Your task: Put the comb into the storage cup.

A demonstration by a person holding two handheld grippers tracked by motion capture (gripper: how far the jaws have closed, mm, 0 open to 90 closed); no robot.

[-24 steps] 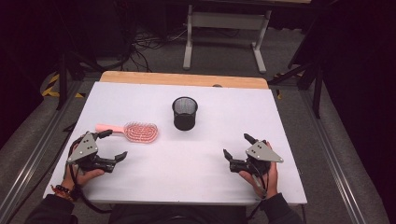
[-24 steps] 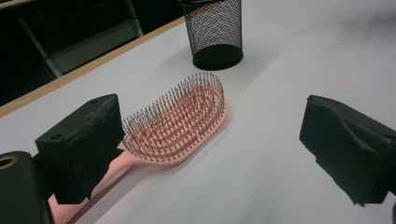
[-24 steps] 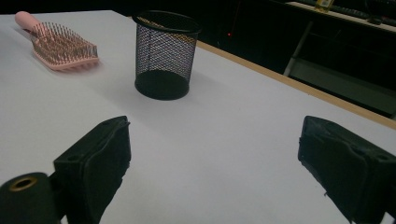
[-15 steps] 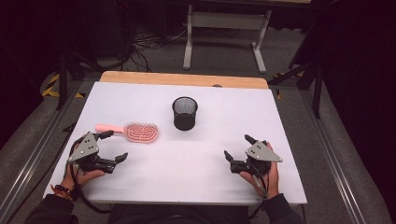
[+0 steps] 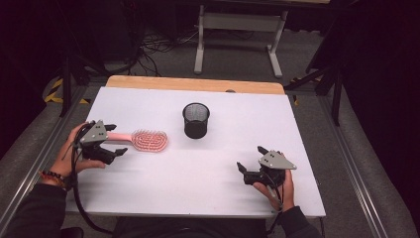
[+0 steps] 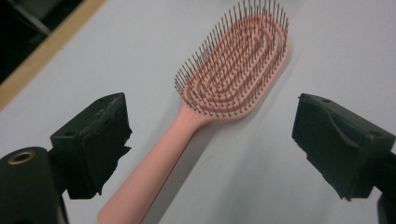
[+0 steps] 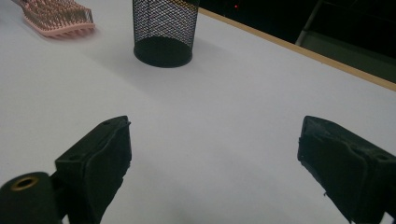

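Moved far-left, the left hand-held gripper [image 5: 111, 140], jaws apart, straddles the pink plastic bristled hairbrush's [image 5: 143, 140] handle, which lies left-right.

Left gripper [image 5: 111, 141]: jaws stood wide apart, held low at table's left. Right gripper [image 5: 251, 164]: jaws likewise wide, near front right.

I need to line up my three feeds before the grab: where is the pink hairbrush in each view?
High view: the pink hairbrush lies left of centre on the white table, its handle at the left gripper.
Left gripper view: centre, bristles up, handle running down between the open jaws, untouched.
Right gripper view: top left corner, bristle head only.
Shared landmark: the black mesh cup, beside the brush in the high and right gripper views.
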